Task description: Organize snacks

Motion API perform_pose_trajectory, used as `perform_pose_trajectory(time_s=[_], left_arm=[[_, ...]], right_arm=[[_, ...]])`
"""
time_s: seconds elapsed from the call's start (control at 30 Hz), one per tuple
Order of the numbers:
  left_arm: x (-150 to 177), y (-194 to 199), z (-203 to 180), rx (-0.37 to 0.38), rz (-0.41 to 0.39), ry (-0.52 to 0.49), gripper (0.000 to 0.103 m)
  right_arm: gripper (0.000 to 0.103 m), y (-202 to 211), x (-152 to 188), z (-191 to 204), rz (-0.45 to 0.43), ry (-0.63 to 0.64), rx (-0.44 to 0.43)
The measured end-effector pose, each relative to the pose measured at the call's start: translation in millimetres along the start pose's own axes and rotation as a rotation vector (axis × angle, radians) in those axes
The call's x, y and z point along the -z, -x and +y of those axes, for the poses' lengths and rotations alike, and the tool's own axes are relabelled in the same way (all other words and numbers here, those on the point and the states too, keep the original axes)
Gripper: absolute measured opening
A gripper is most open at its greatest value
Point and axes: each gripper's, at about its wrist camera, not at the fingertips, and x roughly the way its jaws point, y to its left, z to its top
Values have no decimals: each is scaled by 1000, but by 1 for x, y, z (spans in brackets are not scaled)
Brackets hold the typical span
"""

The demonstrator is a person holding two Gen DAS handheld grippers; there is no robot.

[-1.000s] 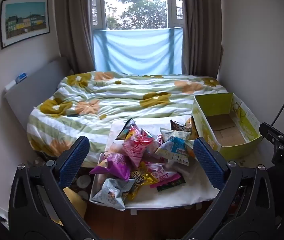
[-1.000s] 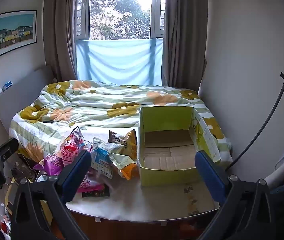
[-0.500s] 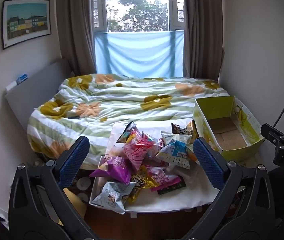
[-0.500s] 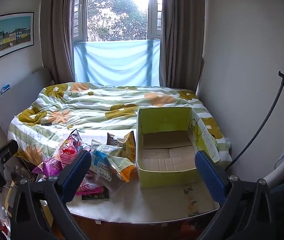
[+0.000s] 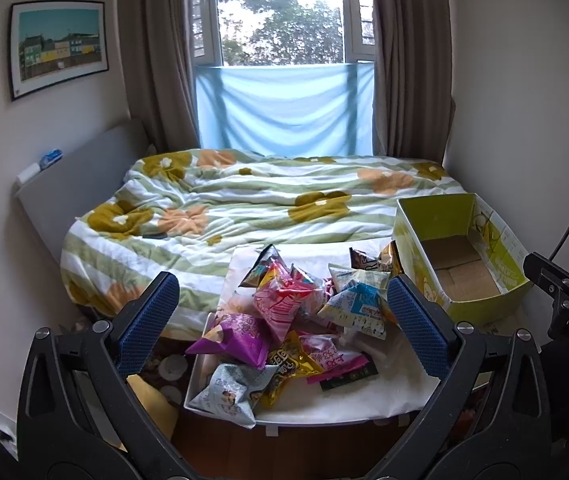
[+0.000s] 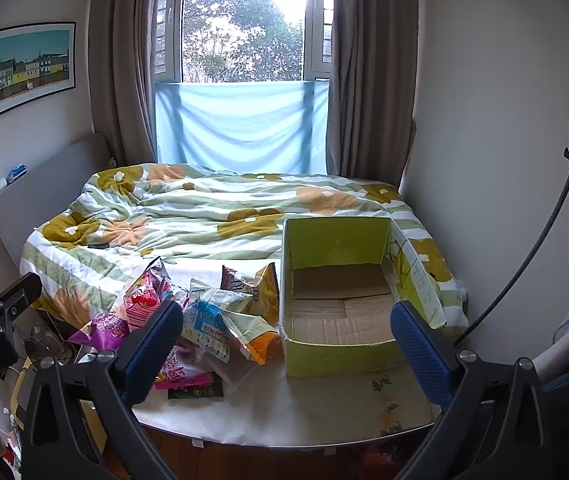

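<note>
The left gripper [image 5: 282, 312] and the right gripper [image 6: 284, 332] are both hovering spread wide, holding nothing. The snack bags [image 5: 296, 320] are lying piled on the white table [image 6: 284, 412], just left of the green box [image 6: 336, 344].

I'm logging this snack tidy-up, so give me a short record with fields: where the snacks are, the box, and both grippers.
snacks: loose pile of snack bags on the white table, left of the box
box: green cardboard box, open top, nothing inside
left gripper: open, holding nothing
right gripper: open, holding nothing
</note>
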Motion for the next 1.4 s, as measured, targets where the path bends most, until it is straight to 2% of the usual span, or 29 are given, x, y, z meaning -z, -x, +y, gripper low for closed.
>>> perform_pose_trajectory(time_s=[1.4], left_arm=[[3, 2, -9, 34, 23, -2, 103]], right_arm=[[103, 6, 3, -1, 7, -9, -8]])
